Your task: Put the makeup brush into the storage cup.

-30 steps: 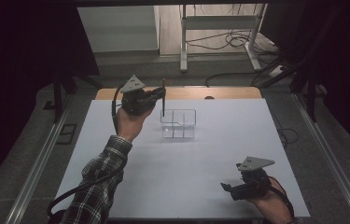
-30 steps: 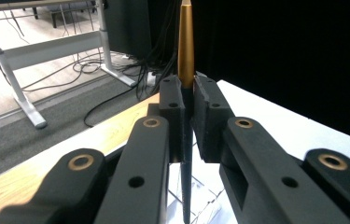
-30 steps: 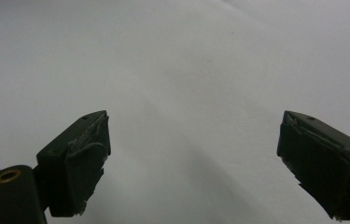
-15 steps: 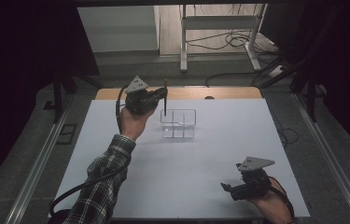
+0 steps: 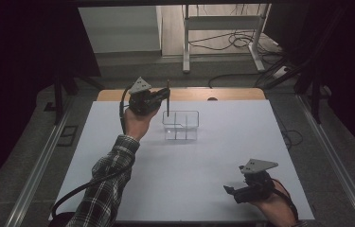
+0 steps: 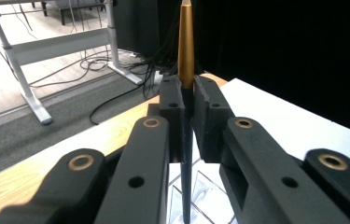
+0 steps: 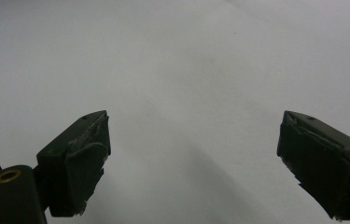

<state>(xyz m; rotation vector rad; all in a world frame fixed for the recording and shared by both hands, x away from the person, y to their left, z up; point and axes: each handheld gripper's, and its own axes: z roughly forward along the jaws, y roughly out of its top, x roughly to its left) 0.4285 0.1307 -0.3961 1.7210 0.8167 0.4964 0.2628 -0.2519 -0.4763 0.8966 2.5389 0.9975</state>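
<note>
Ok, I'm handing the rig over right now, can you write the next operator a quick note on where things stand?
Left gripper: shut on the pen, held upright over the clear divided organizer.
Right gripper: open, holding nothing, low at the near right of the white table.
Done: pen picked up and brought to the organizer.
Left: probably lower the pen into a compartment and release; whether its tip is already inside is unclear.
</note>
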